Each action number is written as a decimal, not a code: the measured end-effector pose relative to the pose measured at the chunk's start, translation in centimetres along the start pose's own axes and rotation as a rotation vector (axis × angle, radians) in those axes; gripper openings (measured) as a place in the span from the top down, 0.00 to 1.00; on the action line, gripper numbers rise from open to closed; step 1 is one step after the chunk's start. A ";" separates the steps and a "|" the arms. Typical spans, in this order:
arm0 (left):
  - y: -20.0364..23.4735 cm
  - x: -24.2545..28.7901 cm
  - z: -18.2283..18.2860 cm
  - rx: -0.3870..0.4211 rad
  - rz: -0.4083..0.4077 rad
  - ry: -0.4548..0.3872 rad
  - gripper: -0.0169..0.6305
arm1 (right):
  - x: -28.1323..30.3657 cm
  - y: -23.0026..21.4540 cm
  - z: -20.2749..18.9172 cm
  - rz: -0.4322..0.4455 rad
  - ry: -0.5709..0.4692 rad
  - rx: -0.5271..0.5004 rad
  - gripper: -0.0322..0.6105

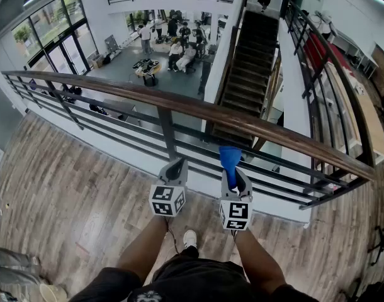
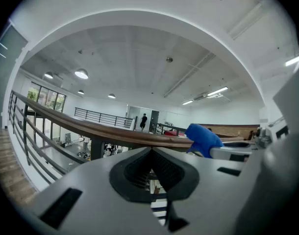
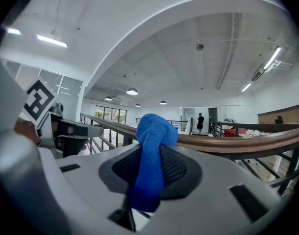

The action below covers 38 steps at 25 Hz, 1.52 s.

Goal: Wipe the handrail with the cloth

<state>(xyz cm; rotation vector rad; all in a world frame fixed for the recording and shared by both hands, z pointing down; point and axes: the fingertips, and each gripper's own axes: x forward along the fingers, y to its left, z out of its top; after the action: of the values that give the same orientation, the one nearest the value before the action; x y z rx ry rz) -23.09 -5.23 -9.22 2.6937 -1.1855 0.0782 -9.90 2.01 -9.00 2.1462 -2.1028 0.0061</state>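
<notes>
Left tongs closed and empty, right tongs pinching the cloth, held side by side.

There are two hand-held grippers, the left hand-held gripper and the right hand-held gripper, each carrying one marker cube. There is one blue cloth, one wooden handrail and one staircase. The people on the floor below are too small to count.

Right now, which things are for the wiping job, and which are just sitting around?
For the job:
- blue cloth, clamped in the right gripper
- brown handrail

Just there:
- left gripper, shut on nothing
- staircase
- people on the lower floor
- plank floor
</notes>
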 end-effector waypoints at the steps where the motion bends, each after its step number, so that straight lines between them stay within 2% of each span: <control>1: 1.2 0.7 0.8 0.010 0.003 -0.004 0.97 | 1.8 0.6 1.0 0.004 -0.007 0.001 0.79; 8: 7.9 5.6 5.5 0.057 -0.005 -0.015 0.97 | 13.4 4.7 6.3 0.048 -0.009 -0.016 0.79; 12: 10.2 8.4 9.0 0.057 -0.007 0.001 0.97 | 20.1 6.2 7.8 0.044 0.047 -0.003 0.79; 18: 13.4 11.9 13.4 0.096 0.013 -0.045 0.97 | 28.9 7.5 7.3 -0.001 0.186 -0.001 0.79; 22: 15.8 12.9 14.5 0.108 0.046 -0.063 0.97 | 32.7 8.6 6.7 -0.031 0.258 -0.040 0.79; 29: 16.3 13.3 12.1 0.114 0.085 0.011 0.97 | 34.5 7.3 4.9 -0.049 0.368 -0.023 0.79; 32: 15.9 12.9 11.5 0.110 0.108 0.018 0.97 | 33.4 6.0 4.8 -0.057 0.371 0.019 0.79; 34: 15.7 12.6 11.6 0.119 0.114 0.004 0.97 | 32.5 4.9 4.7 -0.064 0.365 0.011 0.79; 38: 13.6 12.8 10.6 0.137 0.086 0.023 0.97 | 30.2 1.6 4.0 -0.073 0.371 0.020 0.79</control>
<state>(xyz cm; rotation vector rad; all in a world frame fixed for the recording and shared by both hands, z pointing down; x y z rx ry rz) -24.79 -25.62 -15.85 2.7487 -1.3352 0.2100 -11.10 -28.43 -9.83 2.0403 -1.8203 0.3871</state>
